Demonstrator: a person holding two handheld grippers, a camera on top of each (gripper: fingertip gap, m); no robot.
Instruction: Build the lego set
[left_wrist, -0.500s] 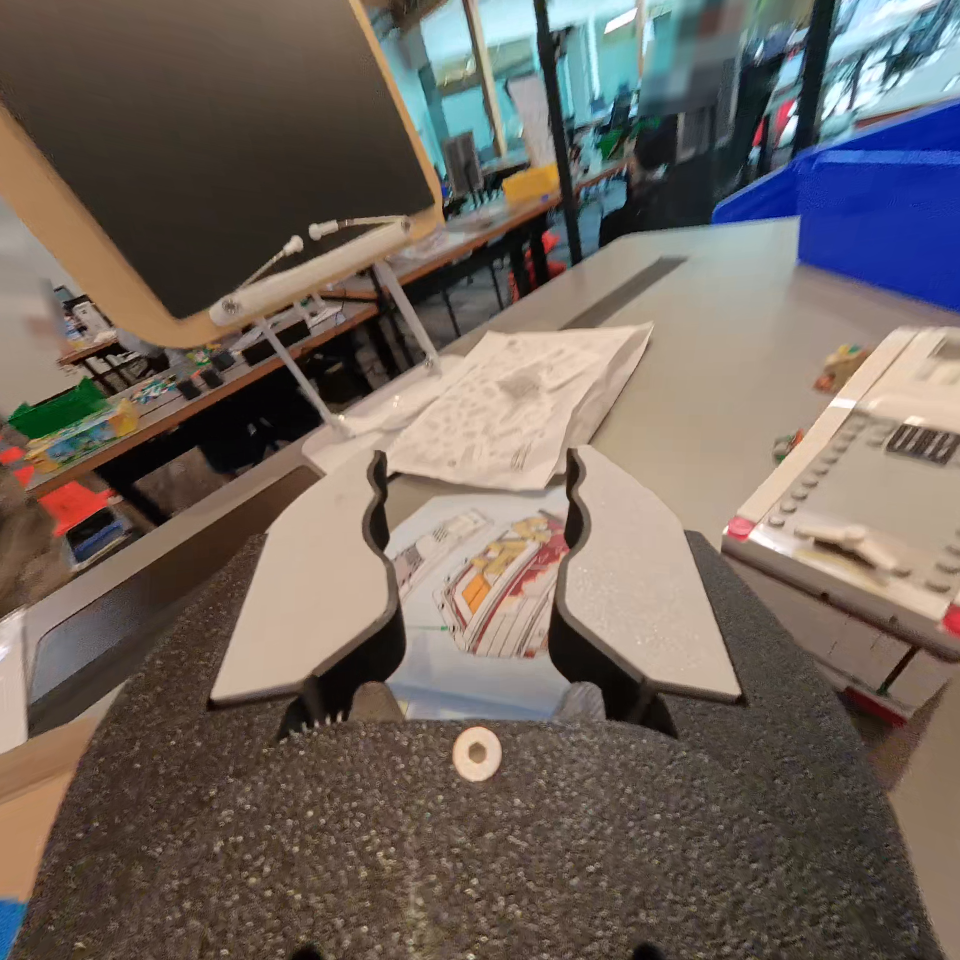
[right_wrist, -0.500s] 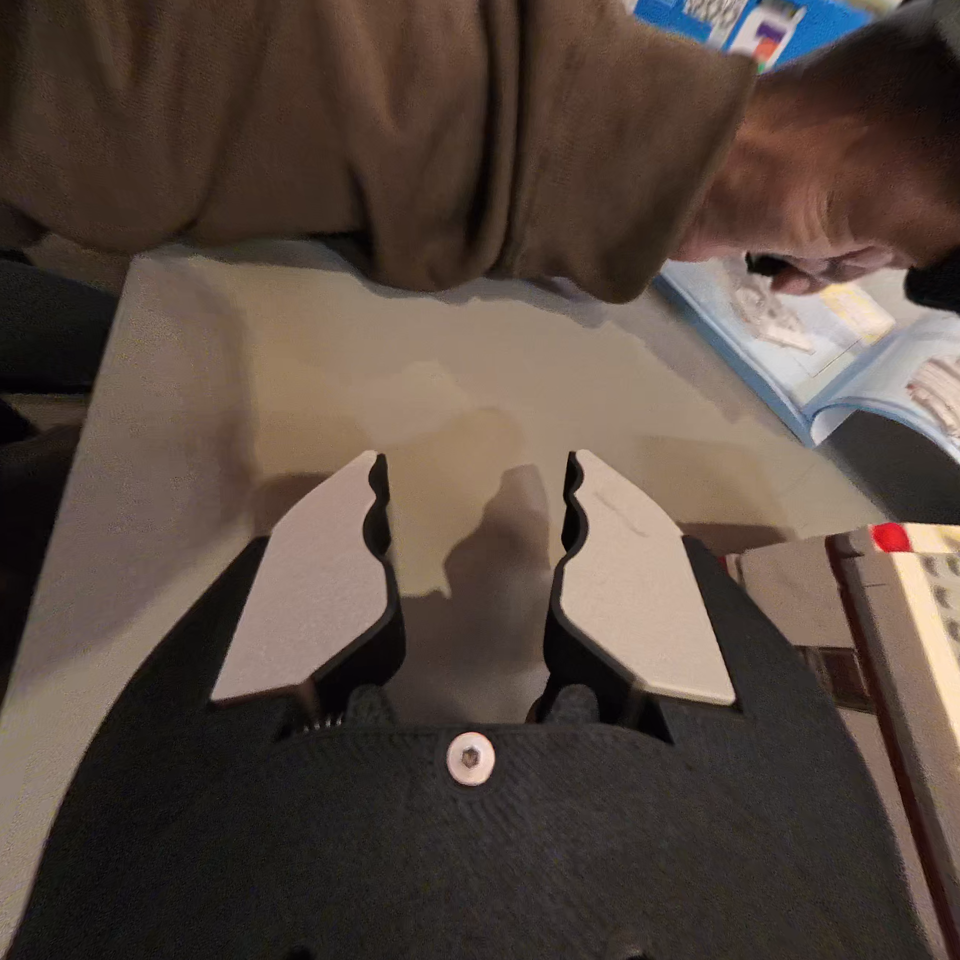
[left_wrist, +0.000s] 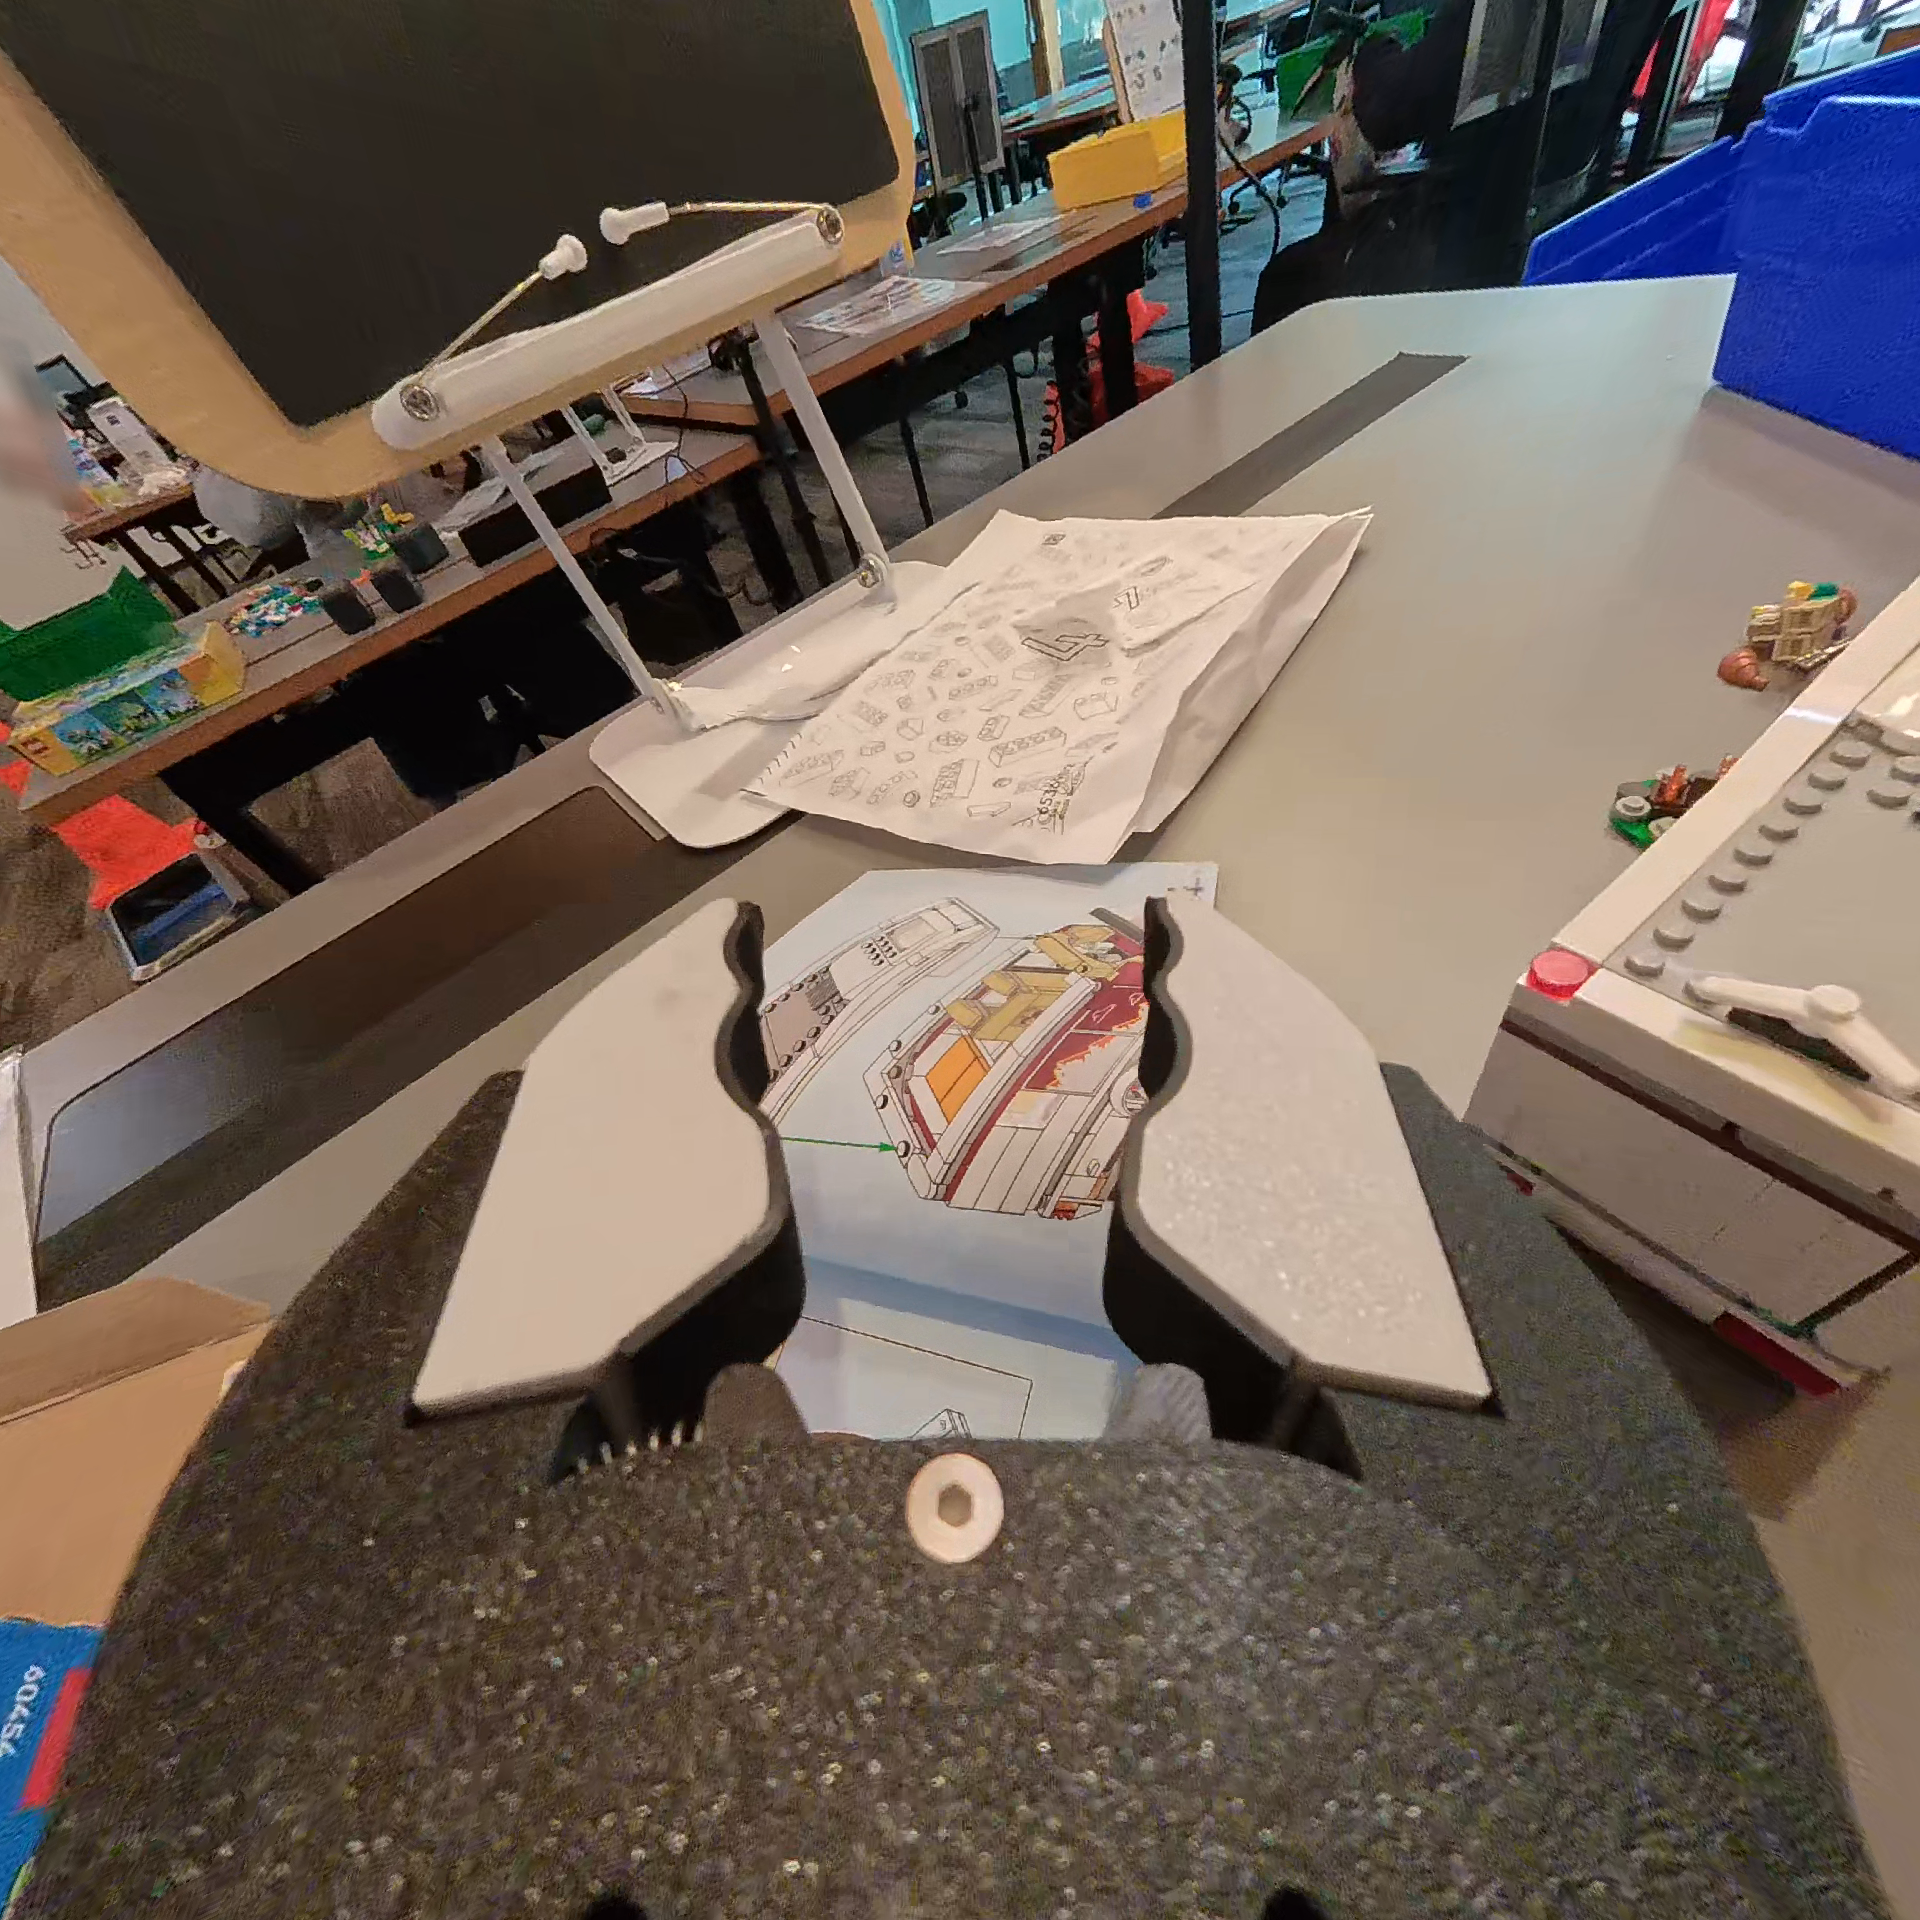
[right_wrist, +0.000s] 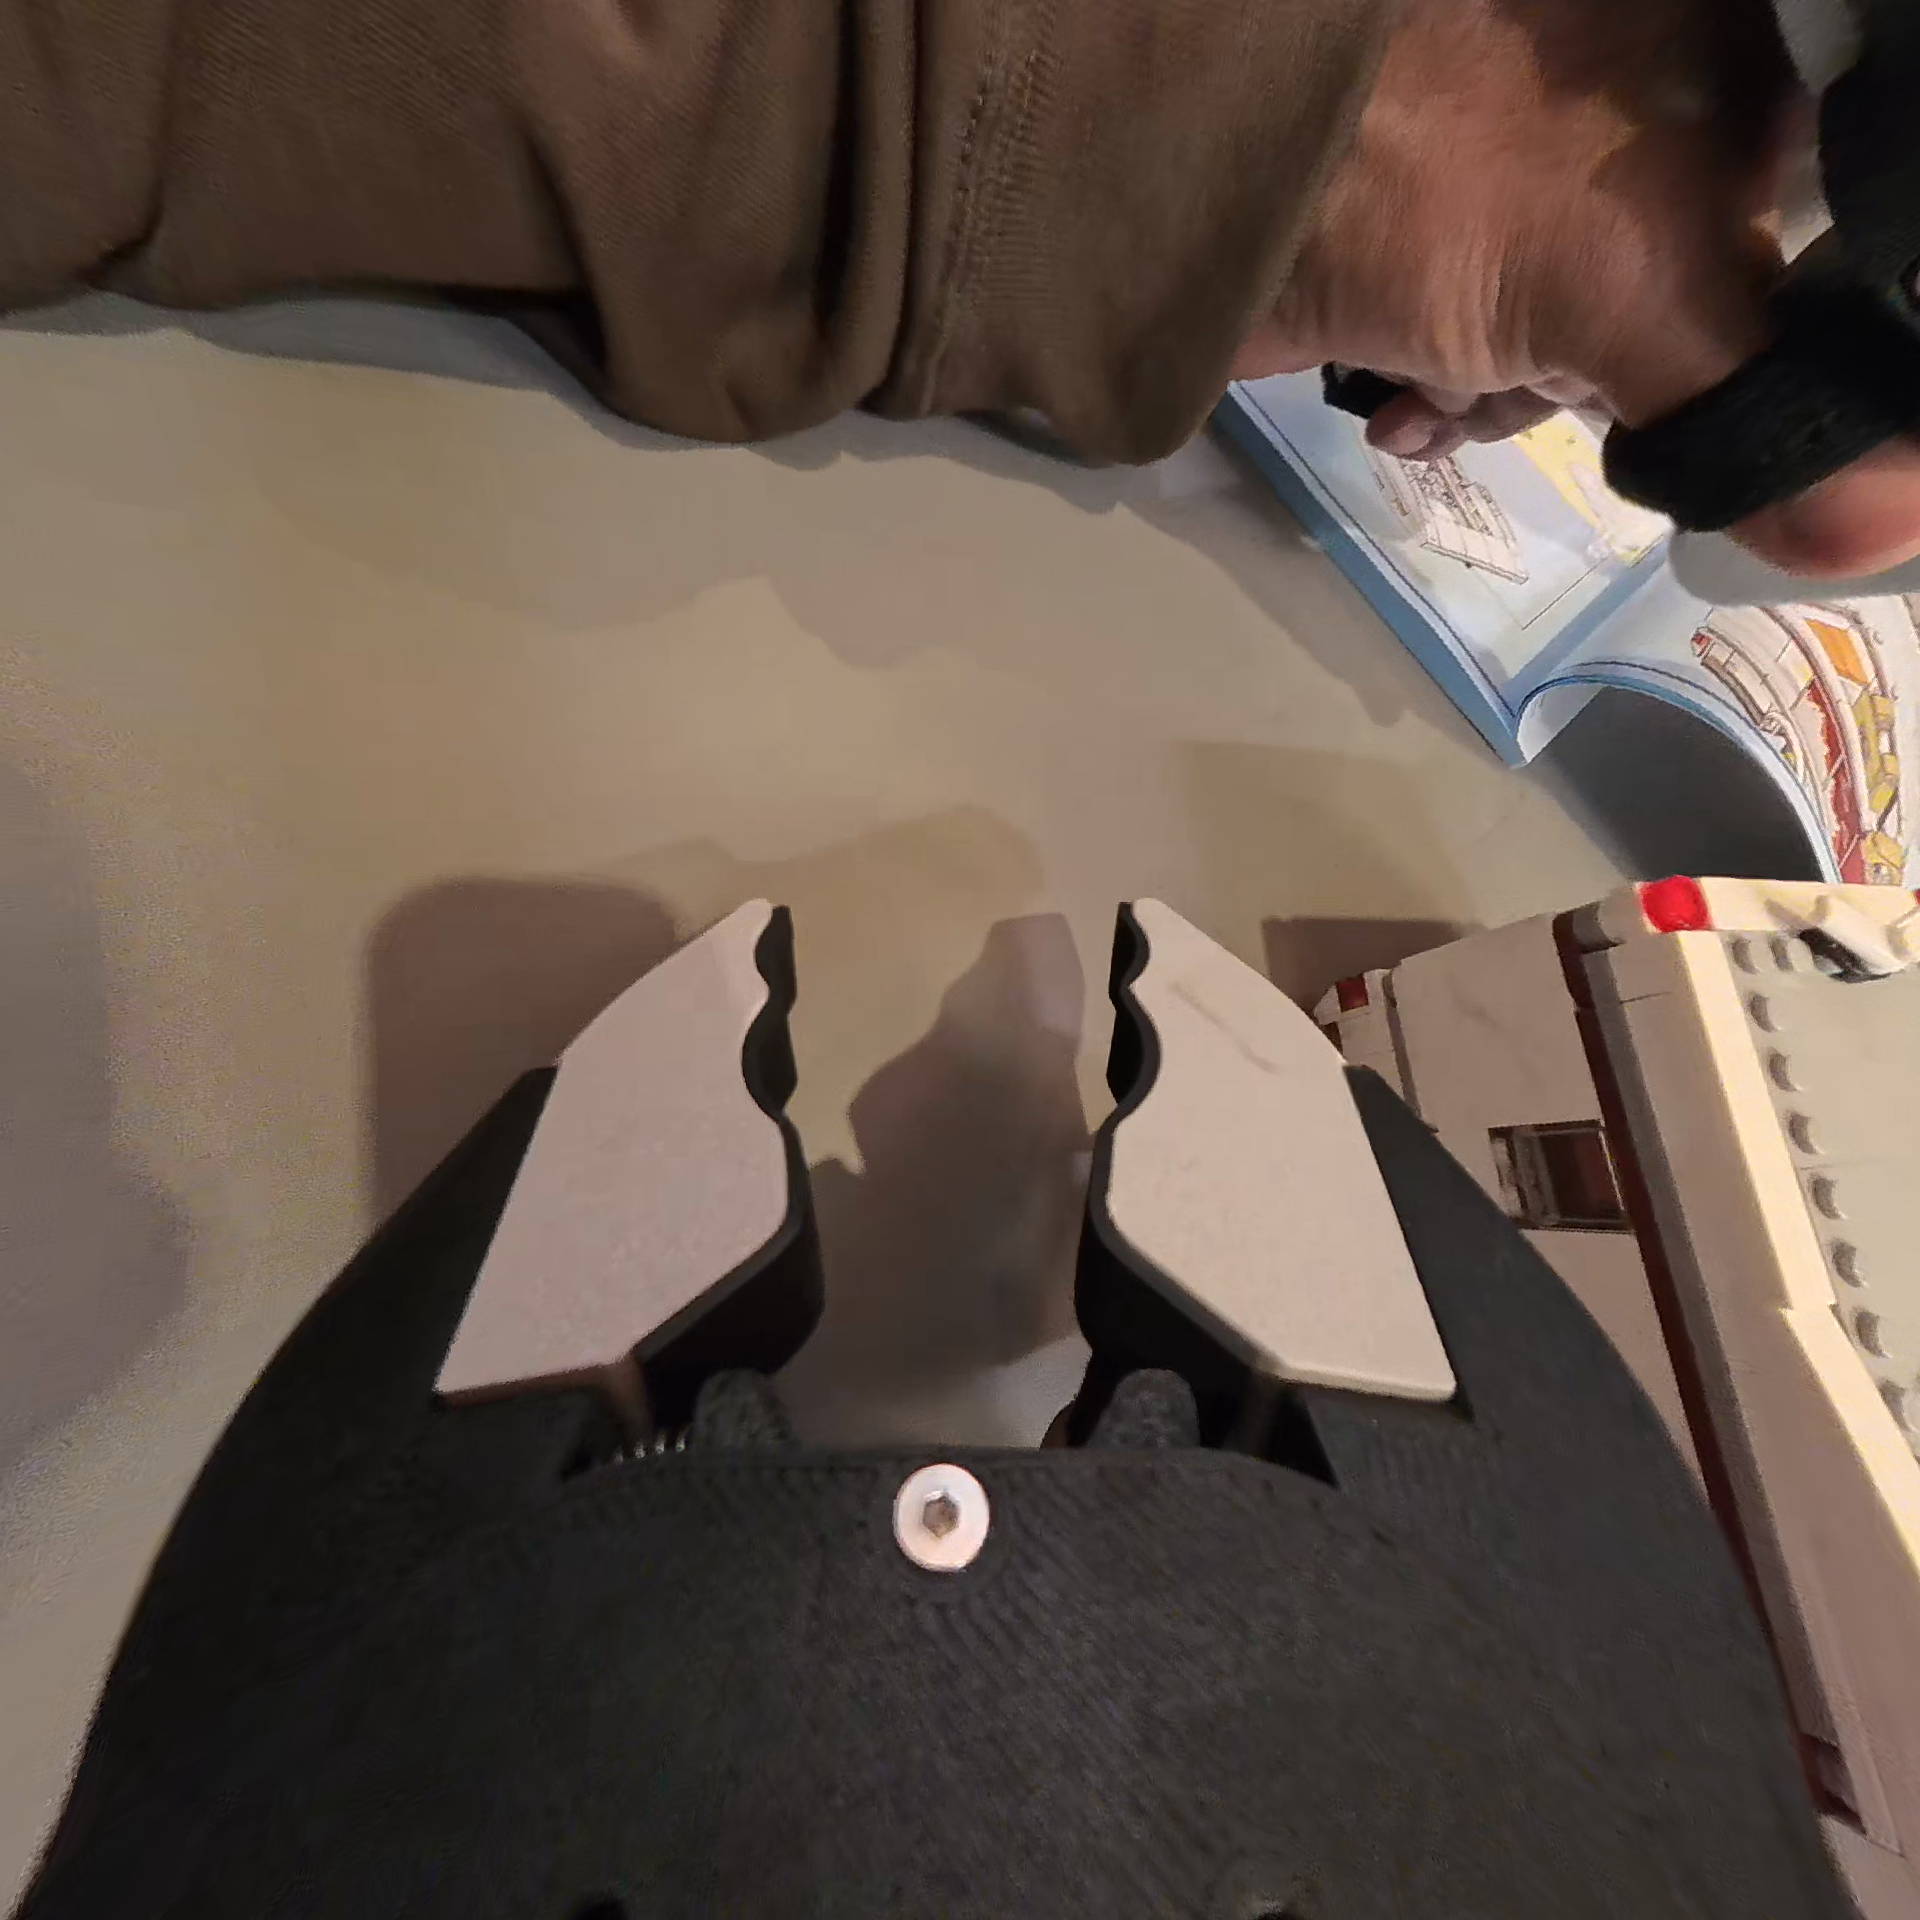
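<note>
My left gripper (left_wrist: 951, 925) is open with nothing between its pads. It hovers over an open instruction booklet (left_wrist: 966, 1049) with a coloured drawing, lying on the grey table (left_wrist: 1455, 623). A white and grey brick-built model (left_wrist: 1714, 1039) with a red stud stands just to its right. My right gripper (right_wrist: 951, 925) is open with nothing between its pads, above bare table (right_wrist: 520, 675). The same model (right_wrist: 1714, 1091) is to its right and the booklet (right_wrist: 1538, 582) lies beyond. A hand (right_wrist: 1507, 260) in a brown sleeve holds the other gripper's black handle at the top right.
A white paper bag printed with brick drawings (left_wrist: 1060, 675) lies beyond the booklet, on the foot of a white stand (left_wrist: 686, 769) that carries a dark board (left_wrist: 416, 187). Small loose brick pieces (left_wrist: 1787, 634) and a blue bin (left_wrist: 1829, 239) are to the right. A cardboard box edge (left_wrist: 104, 1371) is at the left.
The left gripper has tilted and moved back a little over the booklet, its jaws a touch wider. The right gripper's jaws have narrowed slightly, and the model shows more in its view.
</note>
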